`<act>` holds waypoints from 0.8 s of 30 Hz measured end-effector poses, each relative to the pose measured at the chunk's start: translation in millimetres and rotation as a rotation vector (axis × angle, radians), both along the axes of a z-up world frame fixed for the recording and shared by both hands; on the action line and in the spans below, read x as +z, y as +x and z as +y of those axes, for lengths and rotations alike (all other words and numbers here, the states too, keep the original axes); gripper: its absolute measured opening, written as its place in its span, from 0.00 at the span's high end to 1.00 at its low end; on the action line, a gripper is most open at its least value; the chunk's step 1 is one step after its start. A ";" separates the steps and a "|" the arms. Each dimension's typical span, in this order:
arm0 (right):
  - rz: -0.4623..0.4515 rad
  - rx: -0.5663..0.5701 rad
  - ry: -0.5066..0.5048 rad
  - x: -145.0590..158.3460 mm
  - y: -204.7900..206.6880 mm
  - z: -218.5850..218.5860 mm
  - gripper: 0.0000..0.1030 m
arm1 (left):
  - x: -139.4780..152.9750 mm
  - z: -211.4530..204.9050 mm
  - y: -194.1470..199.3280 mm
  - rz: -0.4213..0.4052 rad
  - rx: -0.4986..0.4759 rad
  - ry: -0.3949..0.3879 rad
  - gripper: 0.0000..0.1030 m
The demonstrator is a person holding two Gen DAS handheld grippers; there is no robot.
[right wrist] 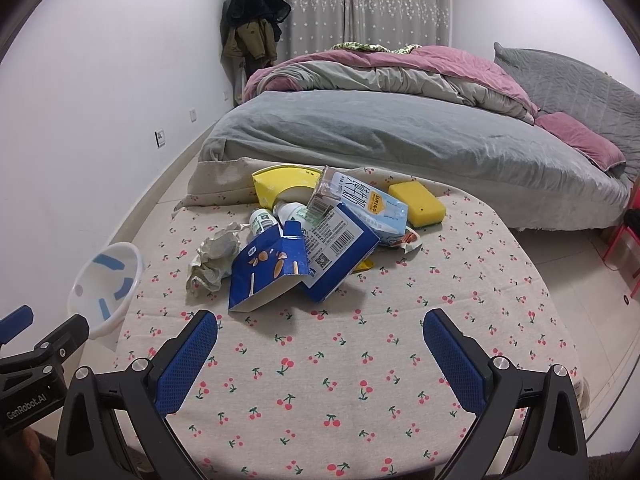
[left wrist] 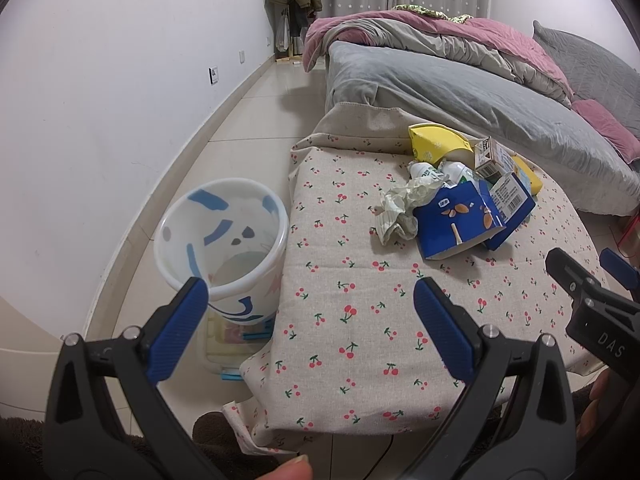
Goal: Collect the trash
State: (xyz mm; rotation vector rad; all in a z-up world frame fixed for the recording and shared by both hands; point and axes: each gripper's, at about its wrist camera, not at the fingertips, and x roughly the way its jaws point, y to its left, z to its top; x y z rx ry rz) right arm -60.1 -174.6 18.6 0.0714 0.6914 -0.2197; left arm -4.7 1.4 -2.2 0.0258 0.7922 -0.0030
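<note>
A pile of trash lies at the far side of the cherry-print table [right wrist: 340, 360]: a blue carton [right wrist: 268, 276] [left wrist: 456, 220], a second blue box [right wrist: 340, 244], crumpled paper [right wrist: 216, 256] [left wrist: 400, 208], small white bottles [right wrist: 276, 216], a yellow paper piece [right wrist: 280, 184], a milk carton [right wrist: 360, 196] and a yellow sponge [right wrist: 418, 200]. A white bin [left wrist: 224, 240] [right wrist: 108, 284] stands on the floor left of the table. My left gripper [left wrist: 310, 300] is open and empty over the table's left edge. My right gripper [right wrist: 320, 332] is open and empty, short of the pile.
A bed [right wrist: 400, 128] with grey and pink covers runs behind the table. A white wall [left wrist: 100, 100] lies to the left, with coats [right wrist: 252, 36] hanging in the corner. A red rack [right wrist: 624, 248] stands at the right. The right gripper [left wrist: 588, 292] shows in the left view.
</note>
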 end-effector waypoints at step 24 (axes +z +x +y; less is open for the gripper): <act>0.009 0.006 0.009 -2.6 -0.5 1.5 0.00 | -1.4 0.2 -0.5 0.010 -0.003 -0.006 0.01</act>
